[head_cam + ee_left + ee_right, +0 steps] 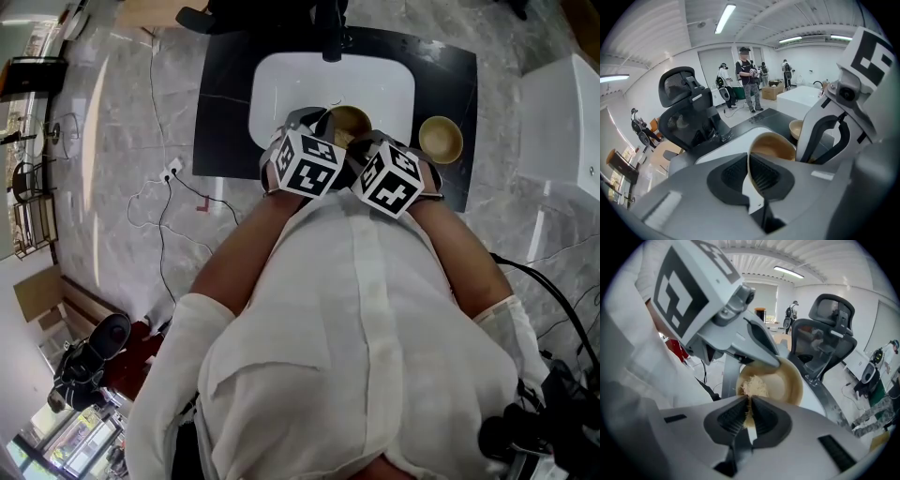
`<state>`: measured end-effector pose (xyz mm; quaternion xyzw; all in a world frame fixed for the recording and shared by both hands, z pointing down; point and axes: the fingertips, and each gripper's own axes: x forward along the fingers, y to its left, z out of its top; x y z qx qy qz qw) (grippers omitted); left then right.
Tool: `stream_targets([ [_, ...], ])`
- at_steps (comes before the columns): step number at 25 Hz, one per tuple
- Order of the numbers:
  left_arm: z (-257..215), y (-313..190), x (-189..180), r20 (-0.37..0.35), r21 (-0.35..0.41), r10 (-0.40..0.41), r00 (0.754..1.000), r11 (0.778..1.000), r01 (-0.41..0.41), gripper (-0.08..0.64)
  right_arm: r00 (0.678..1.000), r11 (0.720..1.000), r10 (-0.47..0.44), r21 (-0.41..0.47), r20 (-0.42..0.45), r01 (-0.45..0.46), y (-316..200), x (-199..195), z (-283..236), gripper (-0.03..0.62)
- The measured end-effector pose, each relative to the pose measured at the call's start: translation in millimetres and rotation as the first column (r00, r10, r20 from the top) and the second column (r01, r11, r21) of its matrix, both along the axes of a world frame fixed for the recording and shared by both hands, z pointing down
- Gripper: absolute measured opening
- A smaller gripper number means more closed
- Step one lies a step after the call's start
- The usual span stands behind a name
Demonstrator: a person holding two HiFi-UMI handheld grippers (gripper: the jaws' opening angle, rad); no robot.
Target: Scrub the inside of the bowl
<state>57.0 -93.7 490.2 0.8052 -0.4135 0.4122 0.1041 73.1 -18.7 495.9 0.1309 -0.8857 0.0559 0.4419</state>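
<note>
- the person's white shirt fills the lower half of the head view, with both forearms reaching forward over a white sink set into a black bench.
- the left hand-held gripper is at the left of the pair. its pads are drawn narrow and pinch the thin rim of a wooden bowl, which passes straight between them.
- the bowl is held tilted above the sink rather than resting on it. it lies between the two marker cubes, just ahead of them, and its hollow is turned toward the right hand-held gripper.
- the right hand-held gripper is nearly shut and clamps a pale, stringy scrubber. the free end of the scrubber sticks out past the pads and lies against the bowl's inner wall.
- the left hand-held gripper's body crosses over the upper edge of the bowl in the right gripper view.
- a second wooden bowl stands upright on the bench just right of the sink, apart from both grippers.
</note>
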Motion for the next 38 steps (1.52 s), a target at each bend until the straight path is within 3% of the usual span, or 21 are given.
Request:
stream_targets([
  [5, -3.2, 4.9, 3.1, -0.008, 0.002, 0.004, 1.000, 1.000, -0.004, 0.014, 0.997, 0.997, 0.041, 0.062, 0.066, -0.045, -19.9, -1.2, -24.3, 0.024],
  [9, -2.7, 9.6, 8.6, 0.012, 0.003, 0.028, 1.000, 1.000, -0.029, 0.014, 0.995, 0.980, 0.100, 0.173, 0.005, -0.100, -39.2, 12.4, -28.0, 0.025],
  [13, -4.0, 15.5, 12.4, 0.030, 0.011, 0.048, 0.998, 0.999, -0.048, 0.014, 0.991, 0.970, 0.125, 0.218, -0.055, -0.110, -40.2, 23.5, -27.7, 0.025],
  [16, -1.6, 14.1, 11.7, 0.052, 0.025, 0.058, 0.997, 0.998, -0.059, 0.014, 0.989, 0.975, 0.108, 0.207, -0.099, -0.086, -32.9, 24.2, -17.2, 0.023],
  [22, -4.3, 9.0, 13.0, 0.070, 0.038, 0.064, 0.995, 0.997, -0.067, 0.018, 0.992, 0.994, 0.062, 0.100, -0.114, -0.051, -11.2, 23.8, 2.9, 0.025],
  [30, 0.1, 7.1, 12.8, 0.046, 0.025, 0.055, 0.997, 0.998, -0.056, 0.017, 1.000, 1.000, 0.006, -0.006, -0.011, -0.006, 6.8, 10.0, 0.2, 0.025],
  [35, 2.1, 10.2, 12.9, 0.021, 0.006, 0.053, 0.998, 0.999, -0.053, 0.014, 0.999, 0.999, 0.023, 0.041, 0.045, -0.024, -5.9, 6.0, -18.1, 0.025],
  [38, 4.0, 11.7, 13.9, 0.027, -0.004, 0.056, 0.998, 0.998, -0.055, 0.014, 1.000, 0.993, 0.029, 0.112, 0.003, -0.029, -17.7, 9.6, -23.4, 0.025],
])
